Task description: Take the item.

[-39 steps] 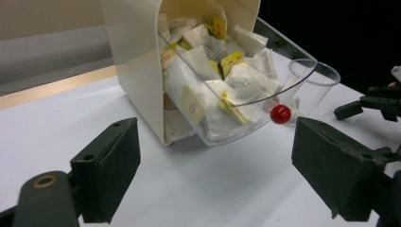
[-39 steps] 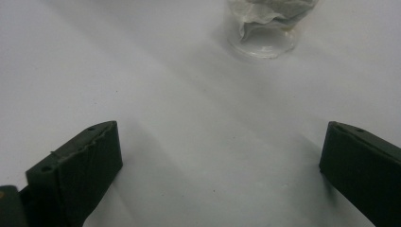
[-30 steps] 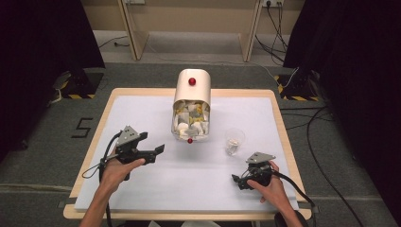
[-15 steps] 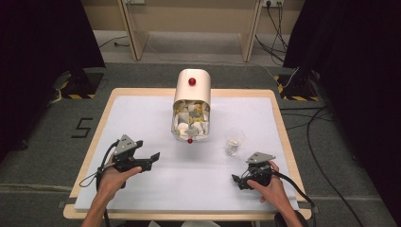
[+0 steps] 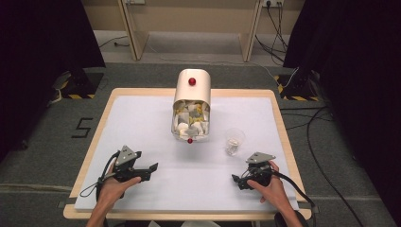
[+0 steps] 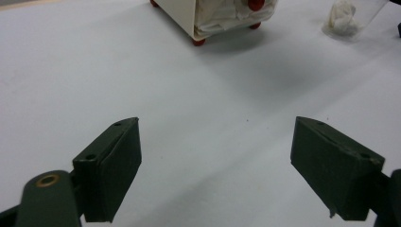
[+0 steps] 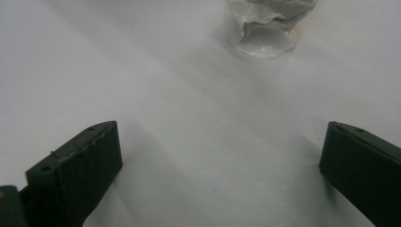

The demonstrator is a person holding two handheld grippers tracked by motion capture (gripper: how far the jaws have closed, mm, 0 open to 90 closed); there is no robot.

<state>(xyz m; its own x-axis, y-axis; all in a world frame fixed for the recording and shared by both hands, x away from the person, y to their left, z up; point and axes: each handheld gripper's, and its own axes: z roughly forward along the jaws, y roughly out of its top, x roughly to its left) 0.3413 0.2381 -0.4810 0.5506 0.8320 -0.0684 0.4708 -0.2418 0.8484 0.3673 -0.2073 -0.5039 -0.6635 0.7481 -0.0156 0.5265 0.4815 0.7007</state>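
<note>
Both tongs gaped wide and empty near the worktop's front edge: left tongs, right tongs near a clear plastic cup holding crumpled paper

A wooden-edged table carried a white sheet over nearly its whole top. On the sheet stood a cream round-topped box on red feet, and near it a clear cup holding something white and crumpled.
</note>
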